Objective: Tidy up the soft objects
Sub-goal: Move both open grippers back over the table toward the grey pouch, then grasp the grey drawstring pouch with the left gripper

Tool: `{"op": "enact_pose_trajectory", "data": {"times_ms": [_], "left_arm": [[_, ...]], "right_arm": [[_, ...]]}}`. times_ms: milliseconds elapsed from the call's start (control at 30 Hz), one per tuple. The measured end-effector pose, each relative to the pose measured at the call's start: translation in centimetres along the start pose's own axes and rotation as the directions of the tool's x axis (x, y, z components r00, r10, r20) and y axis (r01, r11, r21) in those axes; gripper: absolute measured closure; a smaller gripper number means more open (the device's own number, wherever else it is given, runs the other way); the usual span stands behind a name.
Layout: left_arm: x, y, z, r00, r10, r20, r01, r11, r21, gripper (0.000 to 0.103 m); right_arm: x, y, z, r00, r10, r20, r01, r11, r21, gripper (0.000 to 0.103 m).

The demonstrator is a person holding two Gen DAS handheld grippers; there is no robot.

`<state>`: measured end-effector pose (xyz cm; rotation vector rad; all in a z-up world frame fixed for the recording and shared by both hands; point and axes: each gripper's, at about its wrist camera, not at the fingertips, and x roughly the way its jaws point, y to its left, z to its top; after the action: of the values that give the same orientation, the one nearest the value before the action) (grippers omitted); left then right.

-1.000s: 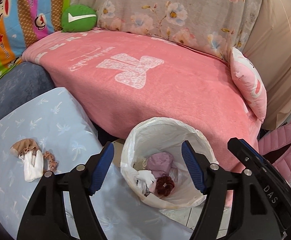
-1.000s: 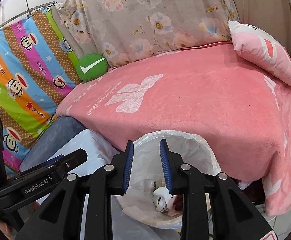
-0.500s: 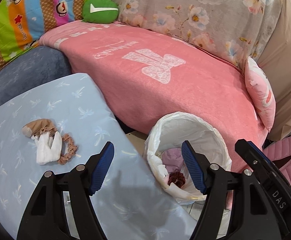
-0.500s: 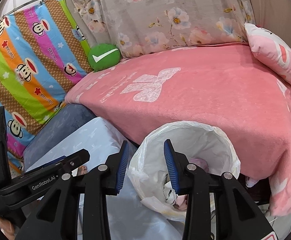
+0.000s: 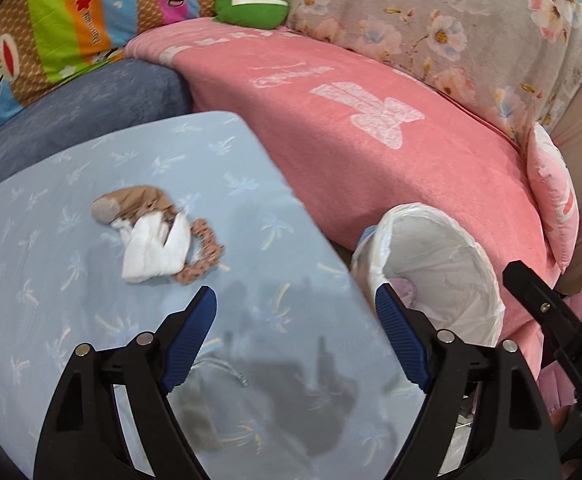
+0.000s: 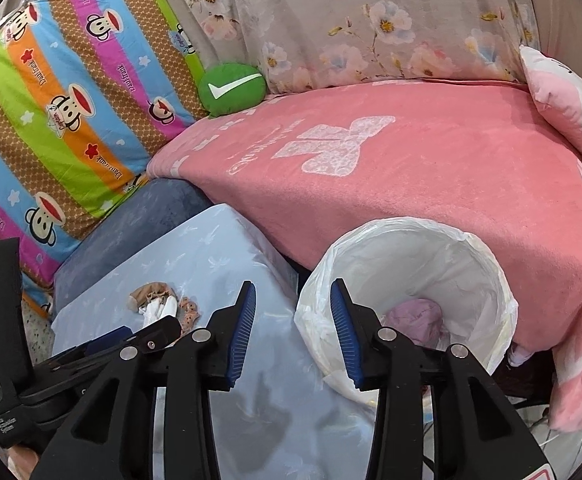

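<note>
The pink plush blanket [image 5: 371,168] is covering the sofa behind; the light blue palm-print desk [image 5: 71,320] is carrying three tangled soft things: a white folded cloth [image 5: 155,250], a tan stocking [image 5: 131,204] and a brown scrunchie [image 5: 201,256]. Both the left tongs [image 5: 295,336] and the right tongs [image 6: 291,332] are gaping wide, holding nothing (one pinch may be lifting several together). The white-lined bin [image 6: 411,280] is standing beside.

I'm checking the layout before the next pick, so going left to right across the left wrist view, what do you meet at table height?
Brown sock → white cloth → scrunchie → left gripper → lined bin → pink pillow.
</note>
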<state>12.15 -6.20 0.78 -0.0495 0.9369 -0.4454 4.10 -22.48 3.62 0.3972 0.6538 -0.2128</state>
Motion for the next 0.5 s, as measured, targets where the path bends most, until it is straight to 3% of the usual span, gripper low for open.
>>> {"op": "enact_pose_trajectory", "data": {"times_ms": [233, 500], "left_arm": [[1.0, 4.0, -2.6, 0.996, 0.074, -0.054, -0.078, 0.995, -0.062, 0.019], [3.2, 8.3, -6.5, 0.976, 0.145, -0.163, -0.163, 0.981, -0.109, 0.018]], "right_arm": [[1.3, 2.3, -1.7, 0.999, 0.015, -0.051, -0.017, 0.999, -0.034, 0.061], [3.1, 4.5, -3.5, 0.993, 0.032, -0.113, -0.04, 0.997, -0.071, 0.06]]}}
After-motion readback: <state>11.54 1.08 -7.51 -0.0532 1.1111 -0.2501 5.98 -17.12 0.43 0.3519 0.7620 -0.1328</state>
